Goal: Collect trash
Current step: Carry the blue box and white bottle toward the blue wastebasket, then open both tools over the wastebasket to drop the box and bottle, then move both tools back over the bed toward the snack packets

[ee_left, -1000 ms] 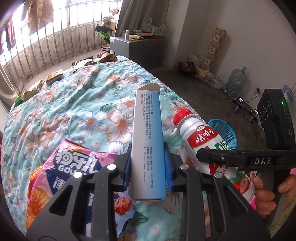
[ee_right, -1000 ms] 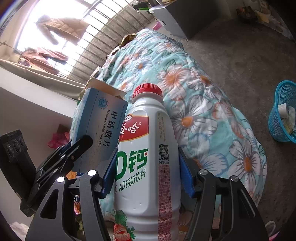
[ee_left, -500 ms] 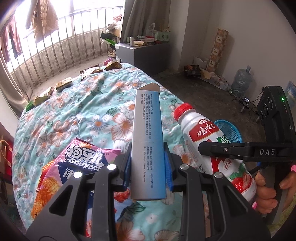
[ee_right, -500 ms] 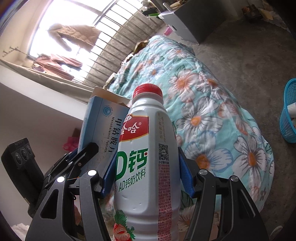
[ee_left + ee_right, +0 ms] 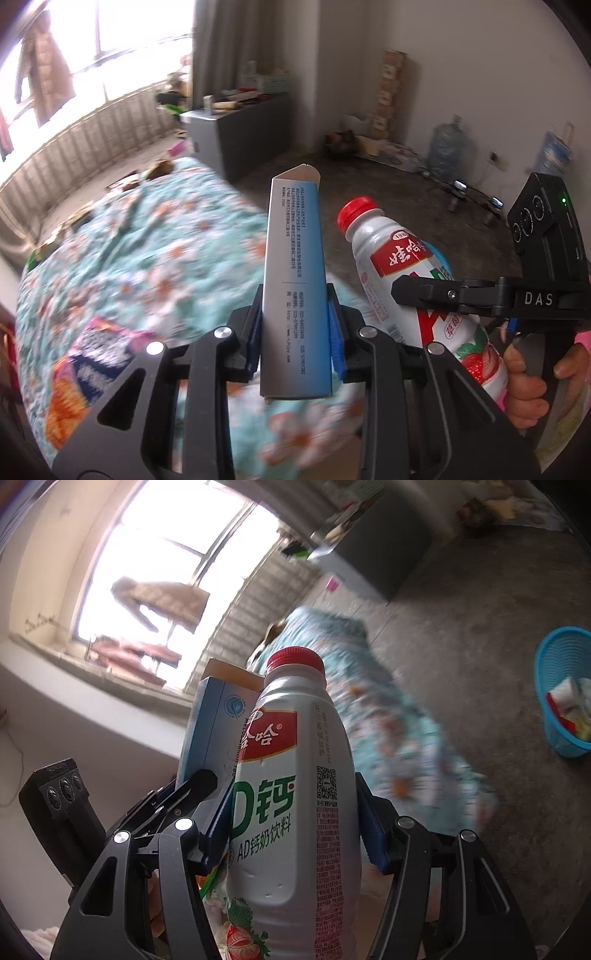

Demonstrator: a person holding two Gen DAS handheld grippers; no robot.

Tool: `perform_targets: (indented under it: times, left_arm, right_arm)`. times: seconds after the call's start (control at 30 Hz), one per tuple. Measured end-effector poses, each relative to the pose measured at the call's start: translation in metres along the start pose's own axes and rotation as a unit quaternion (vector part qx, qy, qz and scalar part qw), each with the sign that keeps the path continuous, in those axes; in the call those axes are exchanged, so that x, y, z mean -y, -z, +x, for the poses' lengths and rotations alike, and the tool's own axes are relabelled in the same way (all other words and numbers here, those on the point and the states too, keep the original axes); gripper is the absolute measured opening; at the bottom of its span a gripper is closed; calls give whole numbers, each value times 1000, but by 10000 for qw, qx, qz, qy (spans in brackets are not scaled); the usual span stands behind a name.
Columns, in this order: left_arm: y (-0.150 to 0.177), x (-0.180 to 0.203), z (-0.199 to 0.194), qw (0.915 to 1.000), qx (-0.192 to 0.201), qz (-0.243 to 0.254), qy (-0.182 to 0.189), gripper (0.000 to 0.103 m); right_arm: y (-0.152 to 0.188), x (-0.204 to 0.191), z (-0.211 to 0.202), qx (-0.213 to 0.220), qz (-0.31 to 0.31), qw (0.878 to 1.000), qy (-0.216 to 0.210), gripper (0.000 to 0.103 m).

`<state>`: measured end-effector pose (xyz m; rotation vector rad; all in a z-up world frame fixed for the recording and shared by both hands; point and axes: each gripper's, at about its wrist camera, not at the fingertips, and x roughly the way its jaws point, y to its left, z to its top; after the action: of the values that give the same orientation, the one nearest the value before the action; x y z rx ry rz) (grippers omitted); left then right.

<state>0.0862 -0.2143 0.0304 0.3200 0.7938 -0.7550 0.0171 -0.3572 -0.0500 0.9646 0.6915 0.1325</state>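
1. The blue-and-white carton [image 5: 295, 295] is standing upright between the fingers of the left gripper [image 5: 294, 336], its long axis pointing straight ahead along them and its open flap uppermost; the blue pads are pressing on both of its narrow sides.
2. The milk-drink bottle [image 5: 291, 812], red cap forward, is sitting clamped in the right gripper [image 5: 295, 830], long axis likewise running along the fingers. From the left wrist view it is leaning just beside the carton, on the carton's right.
3. Both pieces are hanging lifted clear of the flowered bedspread [image 5: 147, 258], which is blurring beneath them.
4. The blue basket [image 5: 563, 686] is sitting on the bare floor, forward and to the right of the bottle, well apart from the bed. It is already holding some crumpled wrappers, red, white and yellow. The right gripper is the nearer one, so the bottle is probably going in first.
5. A pink-and-orange snack bag [image 5: 92, 365] is lying on the bedspread near the left gripper, not yet collected.
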Motion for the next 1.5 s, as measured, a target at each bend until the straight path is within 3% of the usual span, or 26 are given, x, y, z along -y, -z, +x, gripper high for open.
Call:
perform_targets:
  times: [0.2, 0.43, 0.63, 0.73, 0.8, 0.9, 0.93, 0.97, 1.07, 1.27, 1.5]
  left_arm:
    - [-25, 65, 27, 9976, -193, 400, 529, 28]
    - [-54, 137, 81, 9879, -690, 659, 1226, 28]
    - [-64, 187, 149, 9712, -1382, 798, 1769, 28]
    - [-74, 205, 189, 9654, -1676, 855, 1803, 28]
    - [-87, 219, 214, 9664, -1666, 940, 1718, 29]
    - [-104, 233, 243, 9704, -1593, 906, 1575, 75]
    - [-110, 232, 250, 9778, -1435, 766, 1319, 75]
    - [-112, 229, 253, 9813, -1363, 646, 1199, 75]
    - [-104, 219, 250, 9810, -1397, 213, 1327, 75]
    - [-85, 200, 216, 9811, -1169, 323, 1511, 75]
    - [-85, 181, 157, 9811, -821, 121, 1746, 75]
  right_arm:
    - [-5, 54, -65, 825, 528, 9946, 350, 59]
    - [-5, 136, -130, 1661, 1466, 9687, 1116, 59]
    - [-2, 201, -139, 1731, 2339, 9471, 1356, 59]
    - [-12, 229, -134, 1651, 2702, 9406, 1223, 59]
    - [-25, 247, -129, 1634, 2919, 9350, 1179, 60]
    - [-50, 286, -117, 1697, 3350, 9215, 994, 69]
    - [-54, 297, -114, 1770, 3488, 9148, 1005, 79]
    - [-57, 311, -111, 1826, 3619, 9079, 1071, 80]
    - [-48, 326, -104, 1750, 3902, 8947, 1287, 80]
    - [-15, 295, -83, 1538, 3298, 9181, 1570, 80]
    - [-23, 236, -68, 1250, 2402, 9451, 1830, 80]
